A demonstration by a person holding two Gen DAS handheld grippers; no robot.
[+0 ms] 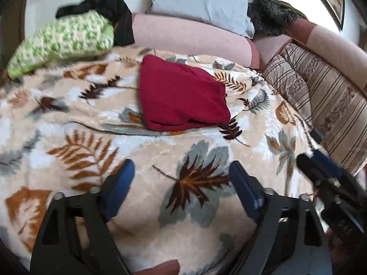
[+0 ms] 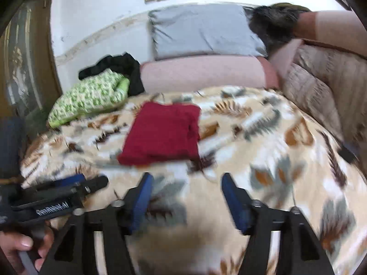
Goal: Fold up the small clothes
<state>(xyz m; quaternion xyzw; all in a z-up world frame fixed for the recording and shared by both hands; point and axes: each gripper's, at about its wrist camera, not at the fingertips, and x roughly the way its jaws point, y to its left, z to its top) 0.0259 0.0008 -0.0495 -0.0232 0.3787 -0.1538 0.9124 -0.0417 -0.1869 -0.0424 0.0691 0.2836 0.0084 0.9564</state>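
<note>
A dark red garment (image 1: 181, 96) lies folded into a thick rectangle on the leaf-patterned blanket (image 1: 68, 105); it also shows in the right wrist view (image 2: 162, 133). My left gripper (image 1: 181, 178) is open and empty, held above the blanket well short of the garment. My right gripper (image 2: 185, 188) is open and empty, also short of the garment, over the blanket (image 2: 275, 160). The right gripper shows at the right edge of the left wrist view (image 1: 321, 171), and the left gripper shows at the left of the right wrist view (image 2: 75, 190).
A green-and-white patterned cloth (image 1: 62, 41) and a black garment (image 1: 107, 9) lie at the far left of the bed. A pink bolster (image 1: 190, 36) and grey pillow (image 1: 201, 0) line the back. Striped cushions (image 1: 321, 96) stand along the right.
</note>
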